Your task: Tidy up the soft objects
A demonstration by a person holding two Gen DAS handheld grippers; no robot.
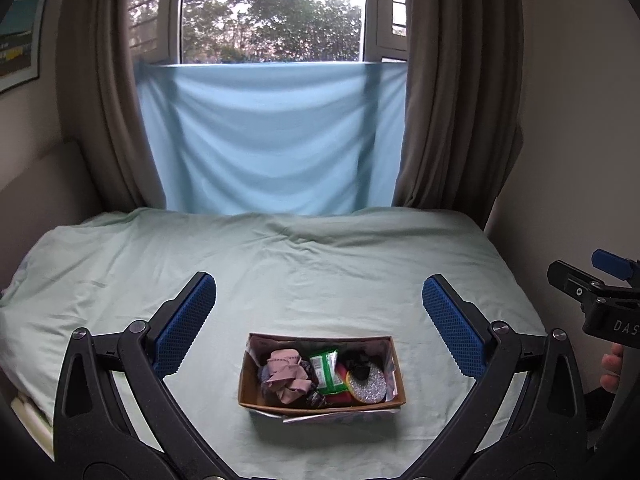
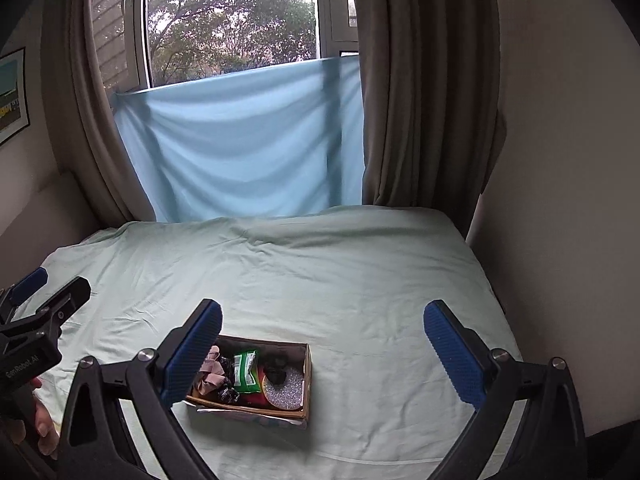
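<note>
Centrally on the pale green bed (image 1: 320, 272) sat a cardboard box (image 1: 320, 402), packed with pink crumpled cloth (image 1: 286, 376), a green packet (image 1: 326, 370) and a glittery ring (image 1: 370, 386). Hovered above, apart from it, with jaws spread wide and empty: left gripper (image 1: 320, 320) and right gripper (image 2: 322, 344).

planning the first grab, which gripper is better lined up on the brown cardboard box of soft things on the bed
Left, probably. The brown cardboard box sits centred between the open left gripper fingers. In the right wrist view, the box lies off toward the open right gripper's left finger.
</note>
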